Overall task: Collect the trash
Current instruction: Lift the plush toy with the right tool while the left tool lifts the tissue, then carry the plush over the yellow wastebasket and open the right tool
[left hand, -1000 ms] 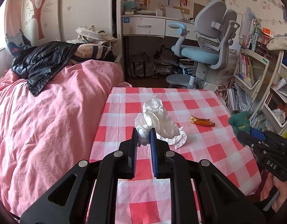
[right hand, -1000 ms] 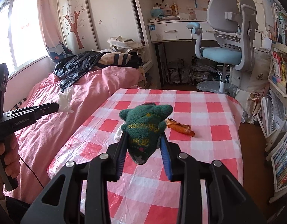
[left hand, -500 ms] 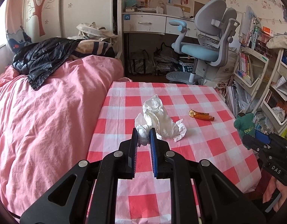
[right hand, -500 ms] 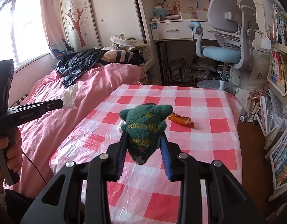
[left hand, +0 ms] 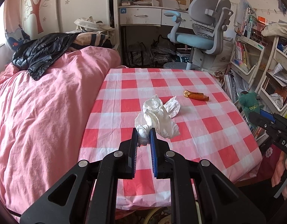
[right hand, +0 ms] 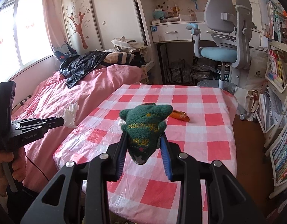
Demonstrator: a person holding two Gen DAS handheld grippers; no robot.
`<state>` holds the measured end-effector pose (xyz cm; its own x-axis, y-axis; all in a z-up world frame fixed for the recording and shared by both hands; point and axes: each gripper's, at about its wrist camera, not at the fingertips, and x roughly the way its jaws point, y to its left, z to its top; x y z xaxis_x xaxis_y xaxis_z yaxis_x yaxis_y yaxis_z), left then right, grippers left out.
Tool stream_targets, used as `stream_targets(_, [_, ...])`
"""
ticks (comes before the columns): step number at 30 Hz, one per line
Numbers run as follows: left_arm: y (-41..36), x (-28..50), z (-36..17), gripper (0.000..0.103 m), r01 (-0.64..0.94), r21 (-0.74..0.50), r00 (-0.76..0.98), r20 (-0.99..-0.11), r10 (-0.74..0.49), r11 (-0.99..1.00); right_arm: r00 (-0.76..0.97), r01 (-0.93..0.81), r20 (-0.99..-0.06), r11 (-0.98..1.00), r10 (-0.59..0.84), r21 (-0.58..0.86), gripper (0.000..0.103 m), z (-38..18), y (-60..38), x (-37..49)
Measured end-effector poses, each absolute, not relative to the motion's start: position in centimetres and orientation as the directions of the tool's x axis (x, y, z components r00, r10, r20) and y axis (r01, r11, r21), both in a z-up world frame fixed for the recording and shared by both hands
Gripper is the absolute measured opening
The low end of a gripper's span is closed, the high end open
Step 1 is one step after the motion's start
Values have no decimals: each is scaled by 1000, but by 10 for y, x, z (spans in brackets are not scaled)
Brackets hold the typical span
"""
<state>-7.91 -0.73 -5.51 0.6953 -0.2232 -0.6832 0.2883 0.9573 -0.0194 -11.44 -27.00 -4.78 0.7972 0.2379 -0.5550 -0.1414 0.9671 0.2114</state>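
My left gripper (left hand: pixel 143 132) is shut on a crumpled white tissue (left hand: pixel 156 117), which hangs in the air near the table's left edge. In the right wrist view, the same left gripper (right hand: pixel 61 120) and tissue (right hand: pixel 70 114) are over the gap beside the bed. My right gripper (right hand: pixel 143 136) is shut on a green plush toy (right hand: pixel 145 128). The left wrist view shows that right gripper (left hand: pixel 252 115) and plush toy (left hand: pixel 249 104) off the table's right side. A second crumpled paper (left hand: pixel 172 106) and an orange wrapper (left hand: pixel 196 95) lie on the red-checked table (left hand: pixel 218 149).
A bed with a pink cover (left hand: pixel 40 121) runs along the table's left side, with a shiny black heap (left hand: pixel 40 57) on it. Behind the table are a desk (left hand: pixel 143 15) and a grey-blue swivel chair (left hand: pixel 203 37). Bookshelves (left hand: pixel 246 59) crowd the right.
Both grippers have drawn back from the table, keeping their loads. The held tissue has come away from the second crumpled paper, which now lies alone on the cloth.
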Motion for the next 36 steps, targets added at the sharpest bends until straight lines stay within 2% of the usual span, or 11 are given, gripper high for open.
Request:
stream_targets(11, [2, -106, -67, 11, 277, -41, 680, -697, -226, 960, 786, -178, -569, 970, 240, 163, 34, -60, -263, -149])
stream_targets(36, [8, -155, -96, 11, 282, -68, 629, -740, -238, 957, 690, -284, -669, 954, 276, 101, 34, -102, -220, -196])
